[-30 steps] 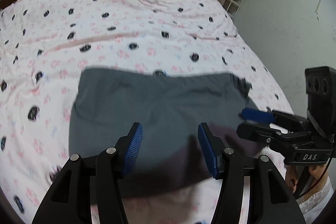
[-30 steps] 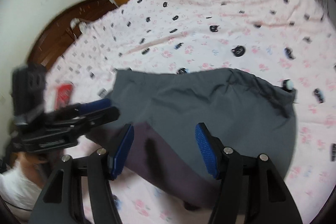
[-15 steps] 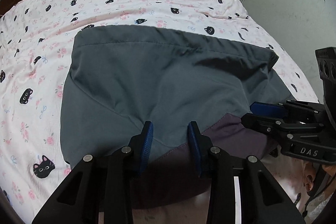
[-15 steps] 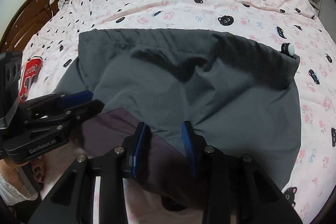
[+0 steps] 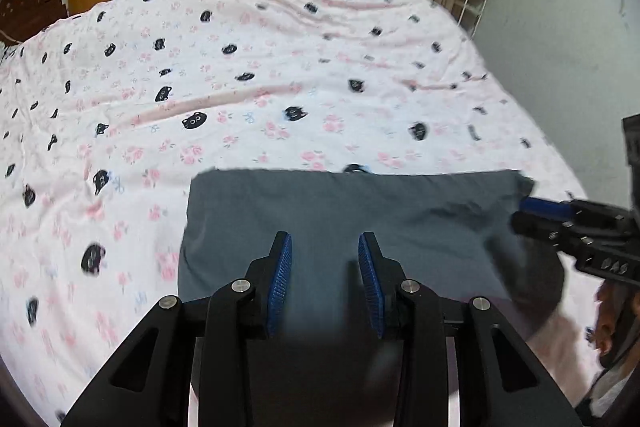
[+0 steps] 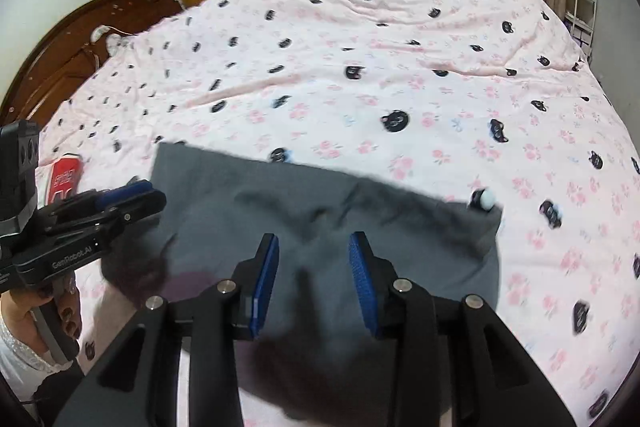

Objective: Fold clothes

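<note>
Garment (image 5: 340, 211) grey, flat on bedspread (image 5: 240, 87) | left gripper (image 5: 325, 281) agape | right gripper (image 6: 313, 281) agape | red packet (image 6: 64, 179) nearby

A dark grey garment (image 5: 340, 211) lay flat on the bed, folded into a rough rectangle with a straight far edge. Its cloth was smooth and thin, with a few soft wrinkles near the middle. At the near side a purple-grey inner layer (image 6: 188, 281) showed from under the fold. A small white toggle (image 6: 486, 201) sat at the far right corner of the garment.
</note>
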Demonstrator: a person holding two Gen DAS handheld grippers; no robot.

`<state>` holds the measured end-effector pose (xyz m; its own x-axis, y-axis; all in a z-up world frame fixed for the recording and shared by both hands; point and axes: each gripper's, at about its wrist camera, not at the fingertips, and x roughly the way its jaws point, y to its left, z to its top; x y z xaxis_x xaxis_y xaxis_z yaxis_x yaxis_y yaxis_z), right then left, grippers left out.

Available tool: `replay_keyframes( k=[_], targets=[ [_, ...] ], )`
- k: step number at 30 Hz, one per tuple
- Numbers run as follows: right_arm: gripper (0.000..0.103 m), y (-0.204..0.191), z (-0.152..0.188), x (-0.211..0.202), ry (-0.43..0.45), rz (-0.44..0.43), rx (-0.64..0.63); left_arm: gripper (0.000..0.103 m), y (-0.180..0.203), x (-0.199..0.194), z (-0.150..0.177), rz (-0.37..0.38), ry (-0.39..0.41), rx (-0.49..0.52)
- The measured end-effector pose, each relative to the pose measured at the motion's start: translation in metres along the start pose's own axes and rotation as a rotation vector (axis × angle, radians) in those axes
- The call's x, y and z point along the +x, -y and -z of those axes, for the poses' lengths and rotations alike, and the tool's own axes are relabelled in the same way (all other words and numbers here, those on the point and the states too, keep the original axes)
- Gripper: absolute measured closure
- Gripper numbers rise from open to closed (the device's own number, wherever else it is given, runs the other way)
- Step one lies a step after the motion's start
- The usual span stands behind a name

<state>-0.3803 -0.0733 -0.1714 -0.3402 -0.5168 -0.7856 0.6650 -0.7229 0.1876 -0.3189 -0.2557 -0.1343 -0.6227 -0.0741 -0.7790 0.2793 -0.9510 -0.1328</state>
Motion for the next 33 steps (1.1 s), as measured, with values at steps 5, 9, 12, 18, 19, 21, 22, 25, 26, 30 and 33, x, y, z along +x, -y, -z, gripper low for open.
replay_keyframes(
  k=[5, 9, 12, 18, 19, 21, 22, 25, 26, 30, 33],
  targets=[
    [0.064, 0.034, -0.014, 0.037, -0.091, 0.011, 0.065, 0.071, -0.022, 0.042, -0.002, -0.026, -0.099, -0.036],
    [0.059, 0.055, -0.009, 0.067, -0.152, -0.026, 0.112, 0.069, -0.023, 0.054, 0.000, -0.030, -0.106, -0.032],
    [0.058, 0.060, -0.004, 0.082, -0.179, -0.033, 0.113, 0.067, -0.025, 0.063, 0.002, -0.023, -0.103, -0.031],
    [0.056, 0.059, -0.002, 0.094, -0.191, -0.014, 0.097, 0.065, -0.026, 0.069, 0.003, -0.025, -0.087, -0.020],
    [0.056, 0.059, -0.003, 0.093, -0.192, -0.013, 0.097, 0.064, -0.026, 0.067, 0.002, -0.023, -0.088, -0.025],
    [0.056, 0.059, -0.003, 0.089, -0.187, -0.011, 0.099, 0.065, -0.027, 0.055, 0.000, -0.033, -0.074, -0.040],
    [0.056, 0.059, -0.003, 0.082, -0.169, -0.013, 0.104, 0.065, -0.028, 0.047, -0.001, -0.045, -0.059, -0.048],
    [0.051, 0.058, -0.001, 0.059, -0.115, -0.017, 0.117, 0.065, -0.023, 0.015, 0.000, -0.035, 0.016, -0.032],
    [0.050, 0.058, -0.001, 0.051, -0.096, -0.019, 0.122, 0.065, -0.017, 0.002, 0.002, -0.019, 0.045, -0.019],
    [0.045, 0.063, 0.007, 0.019, -0.031, -0.039, 0.165, 0.065, 0.008, -0.031, 0.011, 0.034, 0.110, 0.038],
    [0.043, 0.075, 0.021, -0.004, 0.015, -0.099, 0.252, 0.065, 0.031, -0.040, 0.022, 0.075, 0.119, 0.061]
  ],
)
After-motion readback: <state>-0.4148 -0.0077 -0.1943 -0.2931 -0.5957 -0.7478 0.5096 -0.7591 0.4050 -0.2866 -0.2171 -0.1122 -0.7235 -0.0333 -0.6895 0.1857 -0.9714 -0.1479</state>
